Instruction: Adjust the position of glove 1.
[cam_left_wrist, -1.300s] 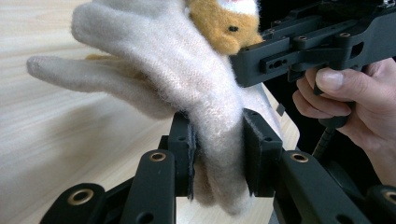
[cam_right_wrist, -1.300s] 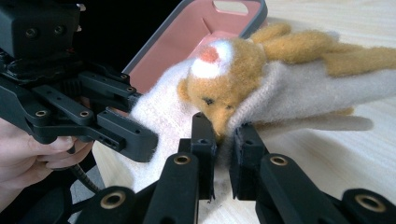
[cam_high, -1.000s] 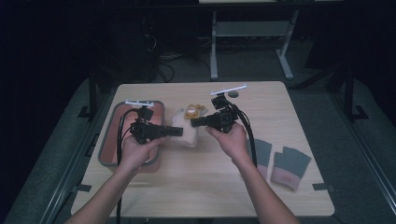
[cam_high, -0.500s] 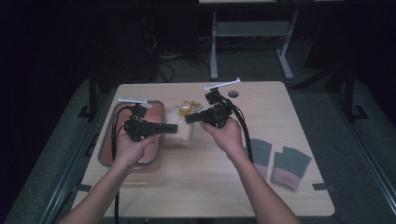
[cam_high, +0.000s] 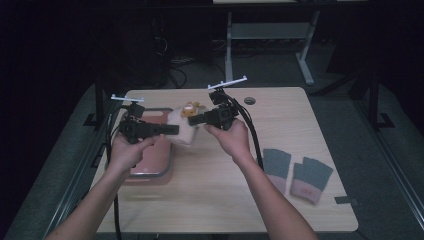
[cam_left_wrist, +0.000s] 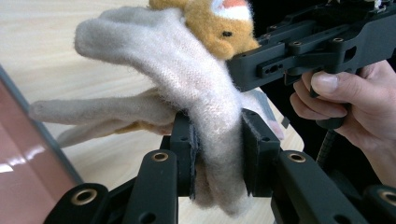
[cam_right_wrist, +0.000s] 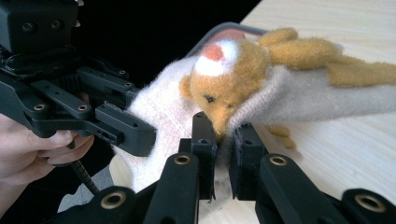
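While two hand-held grippers (cam_high: 175, 130) (cam_high: 192, 119) pinch one cream glove (cam_left_wrist: 205, 88), two grey gloves (cam_high: 295, 172) lie apart.

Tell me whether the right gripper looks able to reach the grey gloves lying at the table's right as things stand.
Probably not yet: the right gripper is shut on the cream glove, which the left gripper also clamps. The table between it and the grey gloves looks bare.
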